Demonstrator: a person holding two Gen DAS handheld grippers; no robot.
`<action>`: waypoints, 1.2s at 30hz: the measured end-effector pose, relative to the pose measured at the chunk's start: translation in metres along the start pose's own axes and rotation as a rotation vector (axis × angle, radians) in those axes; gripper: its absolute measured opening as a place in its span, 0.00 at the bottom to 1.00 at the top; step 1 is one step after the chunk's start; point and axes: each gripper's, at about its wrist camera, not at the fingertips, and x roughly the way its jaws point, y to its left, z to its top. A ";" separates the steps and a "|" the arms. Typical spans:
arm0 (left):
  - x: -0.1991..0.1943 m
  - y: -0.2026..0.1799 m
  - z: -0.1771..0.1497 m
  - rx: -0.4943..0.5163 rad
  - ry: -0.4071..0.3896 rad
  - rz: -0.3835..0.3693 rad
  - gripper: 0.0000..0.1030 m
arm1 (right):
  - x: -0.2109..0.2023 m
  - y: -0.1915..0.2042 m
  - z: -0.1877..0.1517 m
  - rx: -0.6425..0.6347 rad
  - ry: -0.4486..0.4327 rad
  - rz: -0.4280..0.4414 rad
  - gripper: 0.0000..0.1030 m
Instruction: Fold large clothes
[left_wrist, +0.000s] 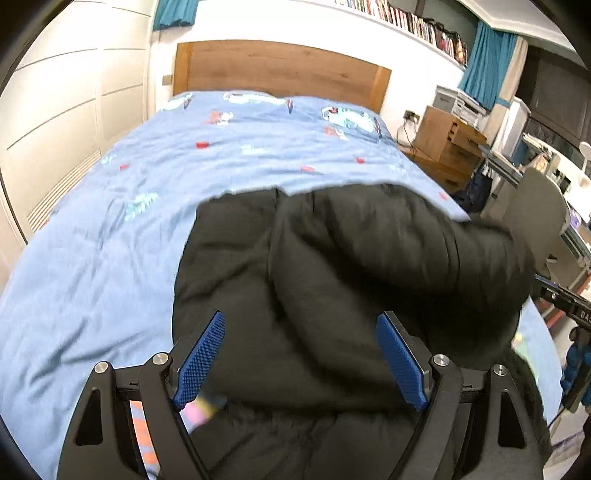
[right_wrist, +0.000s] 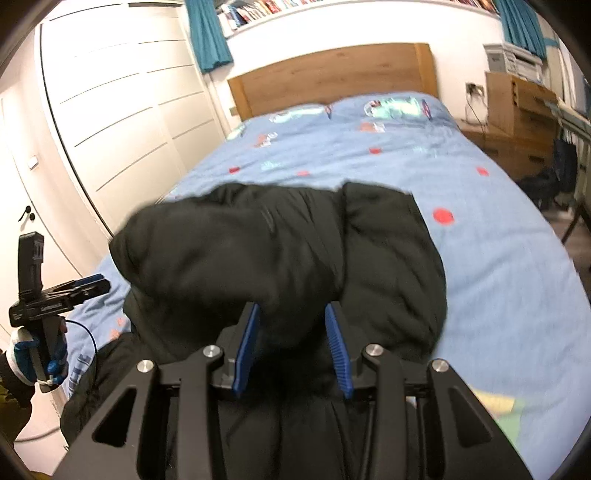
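Note:
A puffy black jacket (left_wrist: 332, 266) lies bunched on the near end of a bed with a blue patterned duvet (left_wrist: 110, 258). My left gripper (left_wrist: 299, 321) hovers just over the jacket's near part. Its blue pads (left_wrist: 201, 362) stand wide open with nothing pinched between them. In the right wrist view, my right gripper (right_wrist: 291, 310) is shut on a thick fold of the jacket (right_wrist: 240, 243). That fold rises off the bed and bulges out to the left. The left gripper (right_wrist: 62, 291) shows at that view's left edge, held in a gloved hand.
A wooden headboard (left_wrist: 280, 70) closes the far end of the bed. White wardrobe doors (right_wrist: 122, 122) run along the left side. Wooden drawers (left_wrist: 447, 144), a desk and a grey chair back (left_wrist: 539, 210) stand to the right. A yellow-green cloth (right_wrist: 498, 406) lies near the bed's front edge.

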 end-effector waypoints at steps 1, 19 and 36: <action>0.004 -0.001 0.008 -0.003 -0.011 0.003 0.81 | 0.004 0.003 0.007 -0.008 -0.005 0.001 0.35; 0.100 -0.038 0.005 0.029 0.061 -0.004 0.81 | 0.109 0.050 0.010 -0.168 0.106 0.013 0.35; 0.085 -0.049 -0.029 0.066 0.086 0.052 0.81 | 0.114 0.030 -0.028 -0.156 0.185 -0.042 0.36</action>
